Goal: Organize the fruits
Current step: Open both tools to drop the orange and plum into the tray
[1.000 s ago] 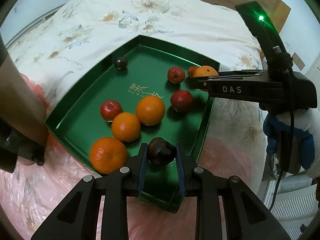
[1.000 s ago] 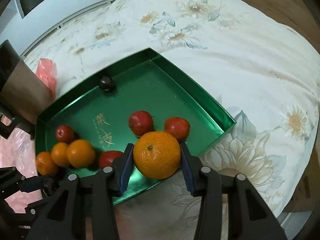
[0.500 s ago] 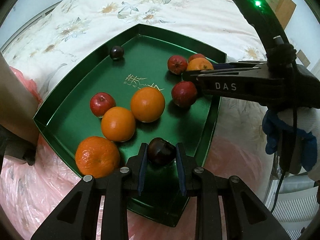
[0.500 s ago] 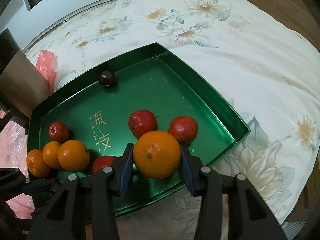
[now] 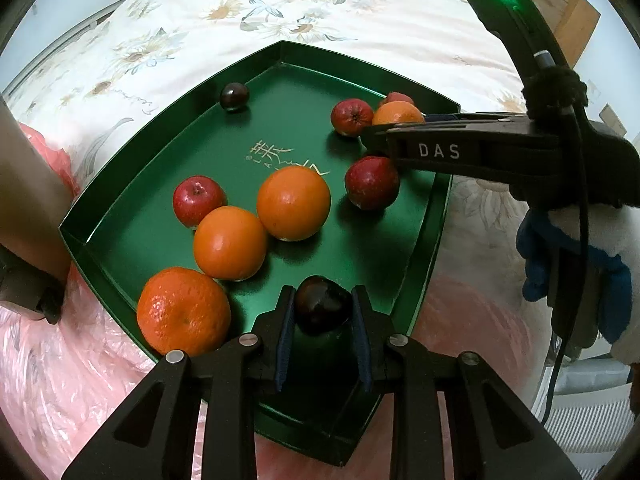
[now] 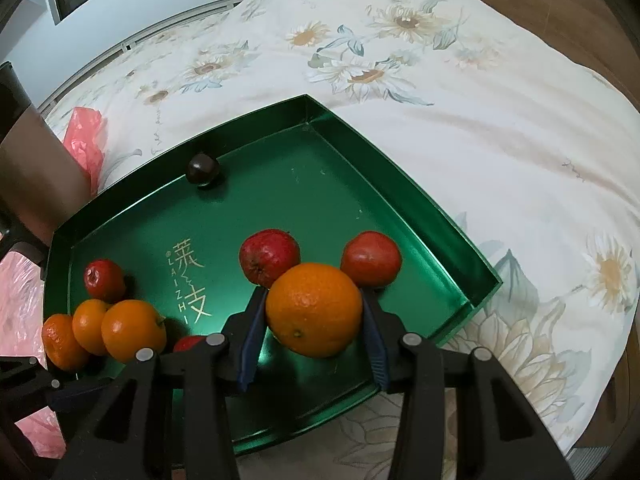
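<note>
One green tray sits on a flowered bedspread and takes up most of both views, with a pink plastic bag crumpled at its near left edge. Inside it, three loose oranges lie clustered toward the left front, four small red fruits are scattered from there to the far right, and one dark plum rests alone against the far wall.

The right gripper is clamped on a fourth orange, its blue pads pressed against both flanks, held just over the tray's right side with two red fruits close behind it. The left gripper is closed tight on a second dark plum above the tray's near corner; whether that plum already touches the floor is hard to say from this angle.

The risks look like rolling and crowding. An orange released onto smooth metal could roll off and knock the red fruits out of place. The plum, small and glossy, could squirt from the pads if squeezed off-centre or dropped from height. The tray rests on soft bedding and partly on the bag, so a firm downward push could tilt it and send everything sliding toward the low side.
</note>
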Tool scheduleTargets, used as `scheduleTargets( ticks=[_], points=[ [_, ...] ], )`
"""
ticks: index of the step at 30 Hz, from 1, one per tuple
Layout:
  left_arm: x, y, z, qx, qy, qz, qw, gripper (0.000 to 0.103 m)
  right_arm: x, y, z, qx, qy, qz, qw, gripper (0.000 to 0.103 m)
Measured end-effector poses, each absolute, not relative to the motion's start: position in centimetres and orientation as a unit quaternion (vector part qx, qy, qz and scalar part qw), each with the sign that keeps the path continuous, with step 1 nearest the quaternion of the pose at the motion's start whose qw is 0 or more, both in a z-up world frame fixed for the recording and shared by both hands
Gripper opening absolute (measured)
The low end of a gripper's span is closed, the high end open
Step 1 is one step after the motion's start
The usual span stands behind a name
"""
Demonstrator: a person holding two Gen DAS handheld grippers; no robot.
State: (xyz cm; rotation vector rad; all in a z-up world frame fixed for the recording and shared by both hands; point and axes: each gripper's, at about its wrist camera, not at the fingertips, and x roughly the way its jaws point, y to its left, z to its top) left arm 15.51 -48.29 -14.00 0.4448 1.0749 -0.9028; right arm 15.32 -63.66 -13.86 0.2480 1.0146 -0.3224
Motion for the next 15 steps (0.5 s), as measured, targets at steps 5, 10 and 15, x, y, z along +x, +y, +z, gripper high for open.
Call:
scheduleTargets(
  ticks=[5, 10, 15],
  points=[
    [15.7, -48.4, -14.0, 0.197, 0.494, -0.407, 0.743, 0.025, 15.3, -63.3, -13.7, 0.112, 0.48, -0.162, 0.855, 0.102],
    [15.1, -47.6, -13.2, 0.197, 0.48, -0.408, 0.751, 0.035, 15.0, -62.8, -13.2, 0.103, 0.474, -0.171, 0.857, 0.103],
    [14.6, -46.6, -11.9, 0.196, 0.457, -0.412, 0.763, 0.042, 14.8, -62.0, -12.7, 0.094, 0.471, -0.176, 0.859, 0.103]
  ],
)
